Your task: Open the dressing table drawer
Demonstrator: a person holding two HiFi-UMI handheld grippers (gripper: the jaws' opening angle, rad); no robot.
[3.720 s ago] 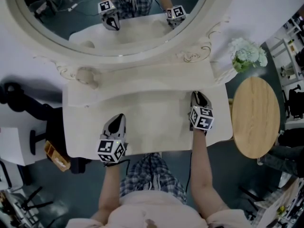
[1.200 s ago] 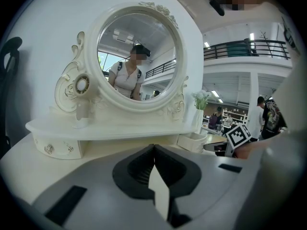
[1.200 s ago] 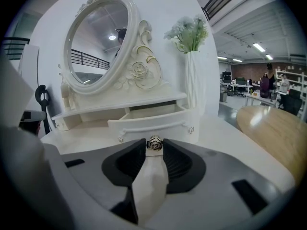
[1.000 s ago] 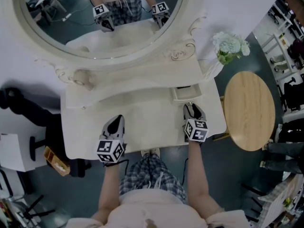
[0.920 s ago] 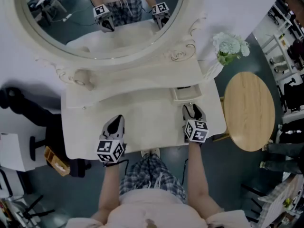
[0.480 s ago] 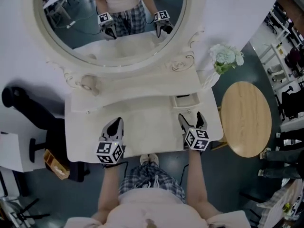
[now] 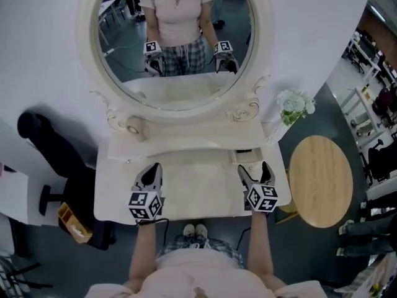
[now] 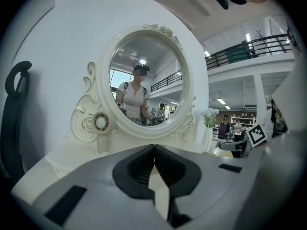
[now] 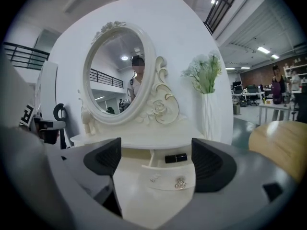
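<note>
The cream table (image 7: 192,185) was smooth and carved, with scrolls framing its oval mirror (image 7: 178,48). I held my right gripper (image 7: 254,168) almost level, pointing at the table's back. Its jaws stood wide, having just been opening, and the pads touched nothing. Just ahead of it the small drawer (image 7: 251,159) stood pulled out, with a curved front, a metal knob (image 9: 180,183) and a black tube (image 9: 175,158) inside. My left gripper (image 7: 151,169) hung well to its left, jaws together and empty.

Just right of the oval mirror (image 7: 177,42) stands a vase of white flowers (image 7: 293,107). A round wooden table (image 7: 321,182) sits farther right, and a black chair (image 7: 57,159) is at the mirror's lower left.
</note>
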